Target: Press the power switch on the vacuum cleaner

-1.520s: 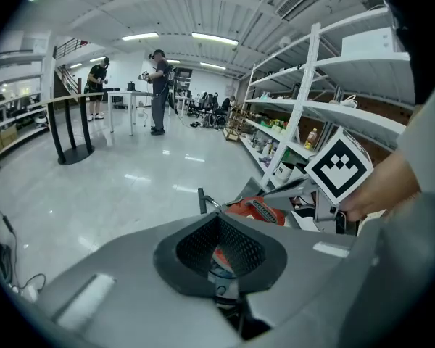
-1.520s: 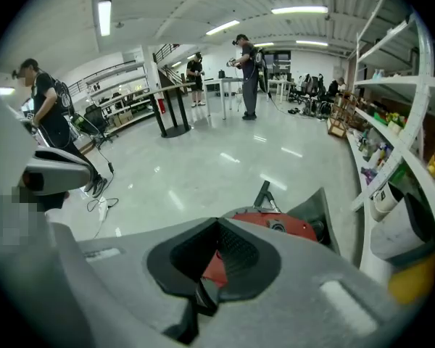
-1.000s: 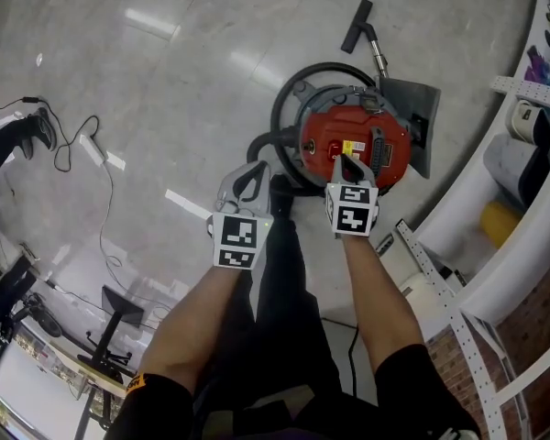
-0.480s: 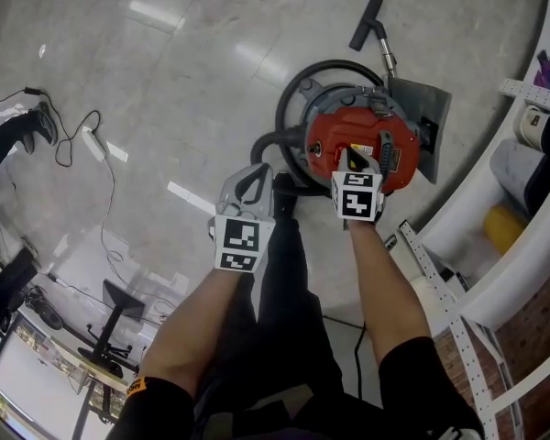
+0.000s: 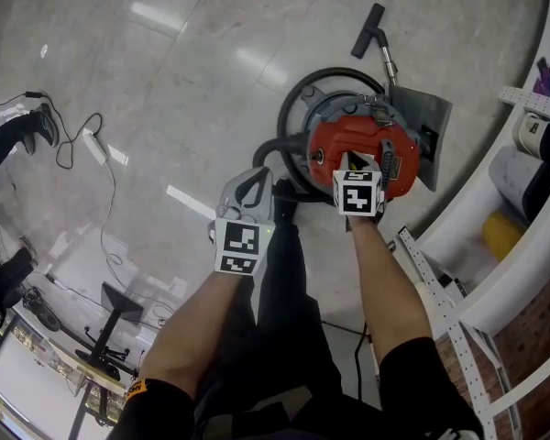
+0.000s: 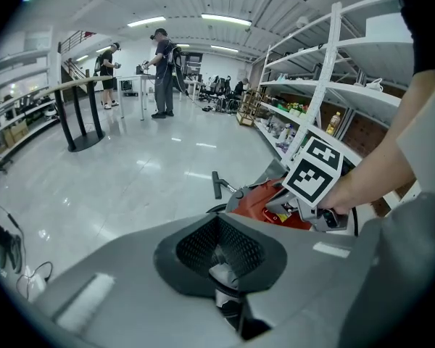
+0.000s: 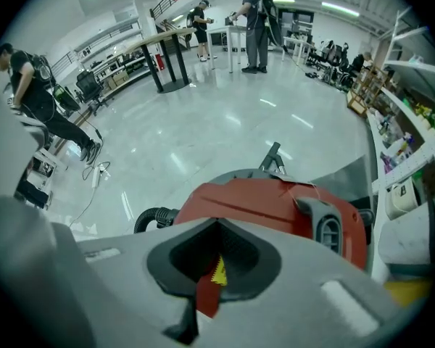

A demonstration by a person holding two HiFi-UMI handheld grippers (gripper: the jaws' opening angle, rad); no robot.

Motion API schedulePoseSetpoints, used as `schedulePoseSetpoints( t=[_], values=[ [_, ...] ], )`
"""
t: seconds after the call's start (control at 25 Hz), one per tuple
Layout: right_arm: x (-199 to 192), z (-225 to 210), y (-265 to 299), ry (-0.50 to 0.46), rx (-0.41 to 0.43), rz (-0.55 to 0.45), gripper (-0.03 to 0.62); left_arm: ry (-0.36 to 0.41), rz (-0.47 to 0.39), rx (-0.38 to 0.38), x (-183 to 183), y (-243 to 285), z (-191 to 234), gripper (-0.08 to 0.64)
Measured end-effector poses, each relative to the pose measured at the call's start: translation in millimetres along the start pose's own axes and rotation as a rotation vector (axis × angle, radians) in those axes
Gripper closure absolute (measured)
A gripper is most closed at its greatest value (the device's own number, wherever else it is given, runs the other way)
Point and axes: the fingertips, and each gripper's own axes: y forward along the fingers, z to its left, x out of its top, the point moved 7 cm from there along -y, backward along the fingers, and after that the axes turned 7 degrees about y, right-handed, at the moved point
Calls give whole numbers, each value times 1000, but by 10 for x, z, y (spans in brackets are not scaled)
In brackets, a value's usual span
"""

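1. Floor [image 5: 147,81]: pale, glossy, and the widest item we list. Shelving [image 5: 522,209] curves along its right edge.
2. Vacuum cleaner [image 5: 332,143]: a red canister standing on the floor ahead of the person's legs, near the shelving. Its black hose [image 5: 293,108] loops round the body, and the floor nozzle [image 5: 367,27] lies beyond it.
3. Right gripper [image 5: 356,160]: poised over the canister's red top, jaws pressed together with nothing between them. Its own view looks straight onto red casing and a yellow label [image 7: 217,272].
4. Left gripper [image 5: 247,186]: held over bare floor just beside the canister, jaws likewise closed and empty. We count it idle.
5. Power switch: we cannot pick it out in any view. We judge it sits on the top face, under or just ahead of the right tips.

Handling note: we would keep the right jaws closed so the tips act as one blunt finger. We would centre them on the switch and push straight down, briefly and firmly. A slanted push could slide off the casing or roll the canister.
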Motion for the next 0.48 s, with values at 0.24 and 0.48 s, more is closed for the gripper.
schedulePoseSetpoints(
  t=[0.24, 0.48],
  values=[
    [-32, -54, -81, 24, -22, -14, 600, -23, -16, 11, 75, -90, 19, 545],
    [43, 121, -456, 30, -17, -93, 600, -39, -37, 39, 207, -285, 99, 545]
  ],
)
